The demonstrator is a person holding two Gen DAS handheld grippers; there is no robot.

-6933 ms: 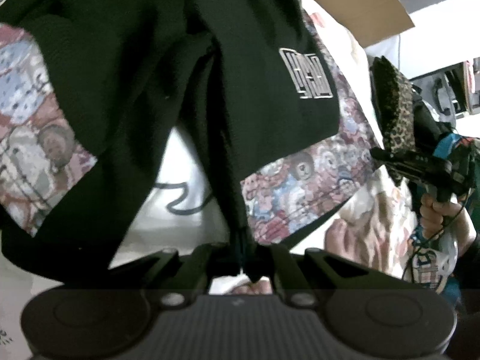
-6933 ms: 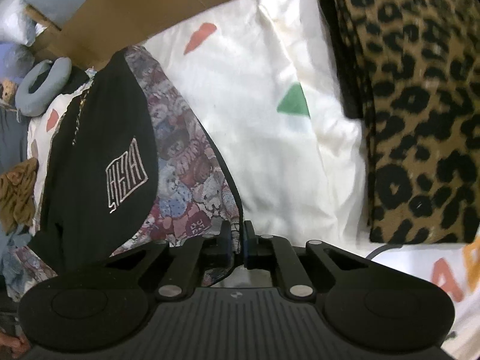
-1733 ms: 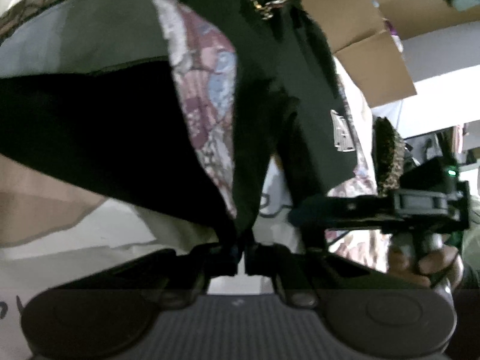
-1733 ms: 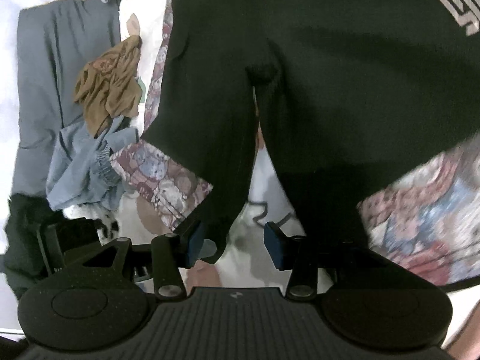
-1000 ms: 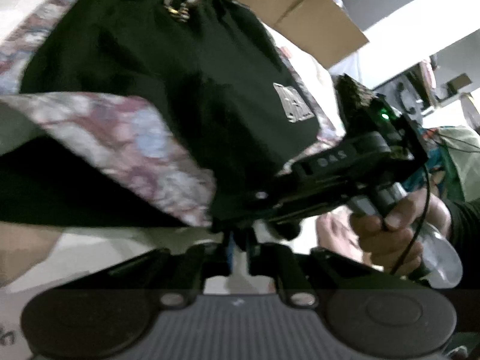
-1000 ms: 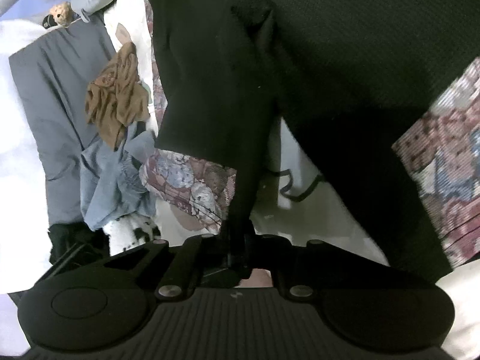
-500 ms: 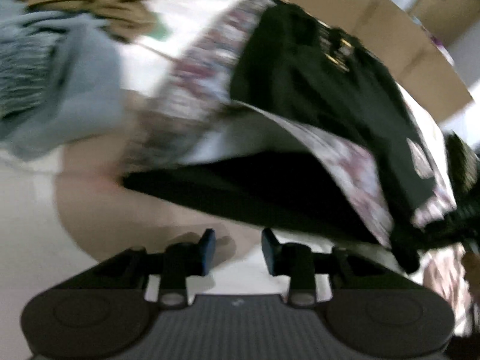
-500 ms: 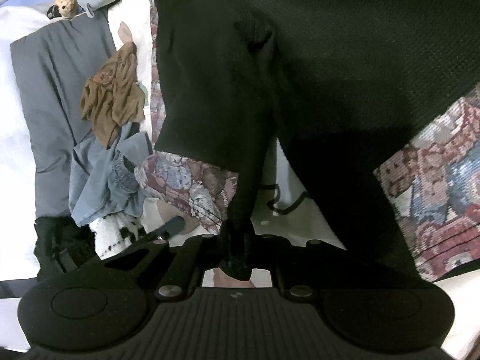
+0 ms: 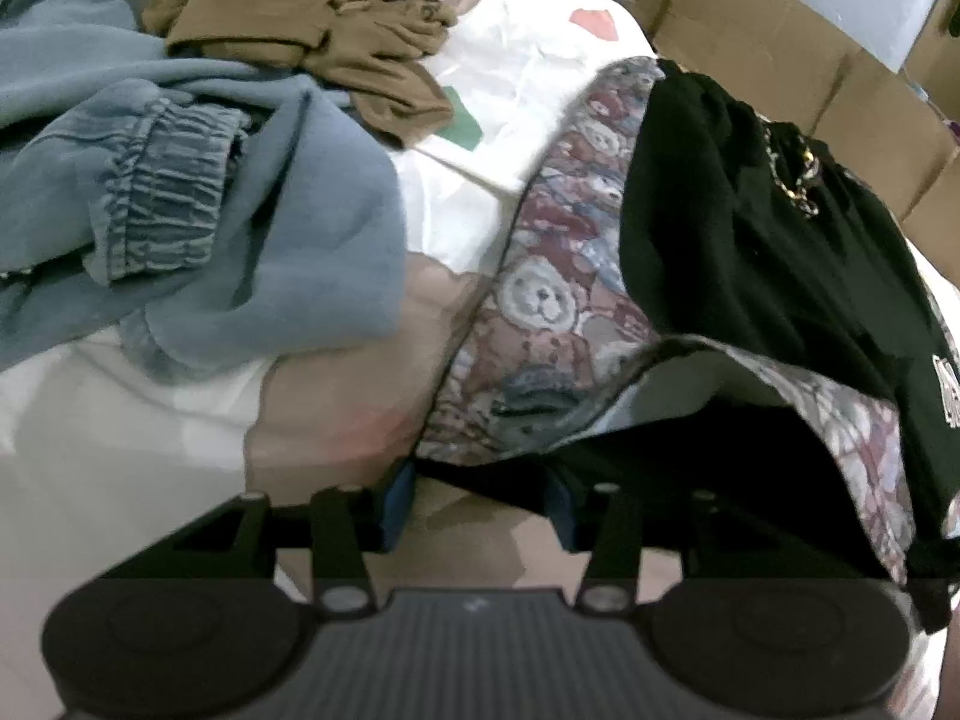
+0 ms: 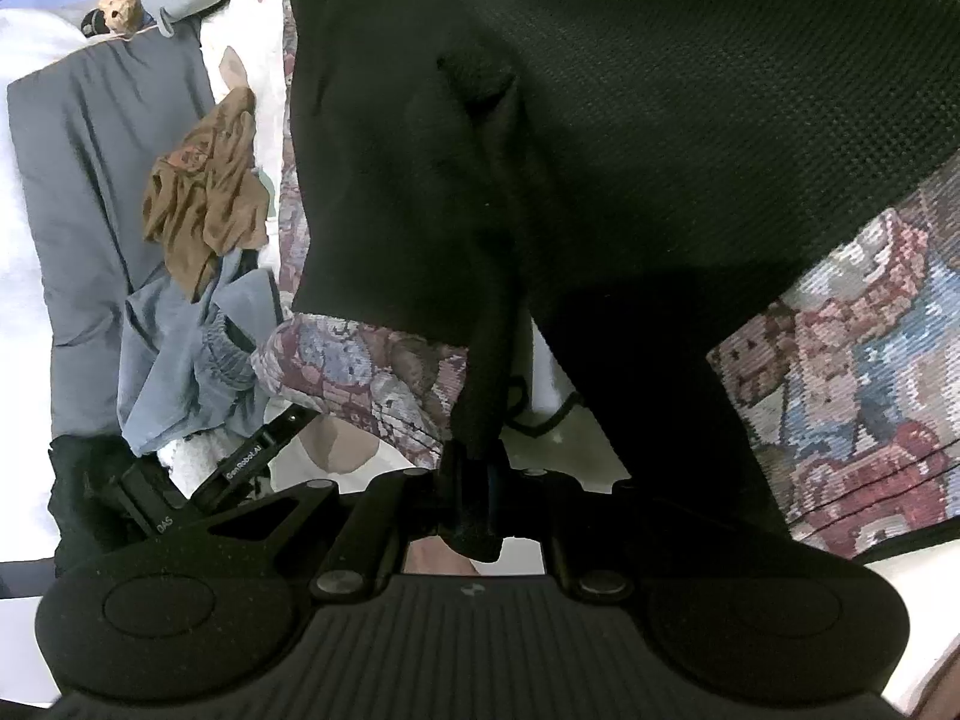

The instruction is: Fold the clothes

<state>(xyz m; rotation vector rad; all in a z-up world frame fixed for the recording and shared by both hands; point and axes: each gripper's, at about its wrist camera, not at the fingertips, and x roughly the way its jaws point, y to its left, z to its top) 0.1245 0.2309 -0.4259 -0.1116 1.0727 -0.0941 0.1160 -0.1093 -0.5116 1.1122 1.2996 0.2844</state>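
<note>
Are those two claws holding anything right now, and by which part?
The right gripper pinches the black garment by a bunched fold at its lower edge. The left gripper, just opening, holds nothing.

The black garment (image 10: pixel 660 150) fills the right wrist view and runs off its top and right edges, hiding most of the bedsheet (image 10: pixel 558 414) beneath. The right gripper (image 10: pixel 474 480) has its pads buried in a dark fold, so they cannot be seen. In the left wrist view the white logo (image 9: pixel 948 384) is cut by the right edge and unreadable. The blue garment (image 9: pixel 180 210) and the brown one (image 9: pixel 312 30) leave the frame at the top left. The gold chain (image 9: pixel 792 174) is too small to make out. The left gripper (image 10: pixel 240 456) shows only partly, its fingertips hidden under patterned cloth.
</note>
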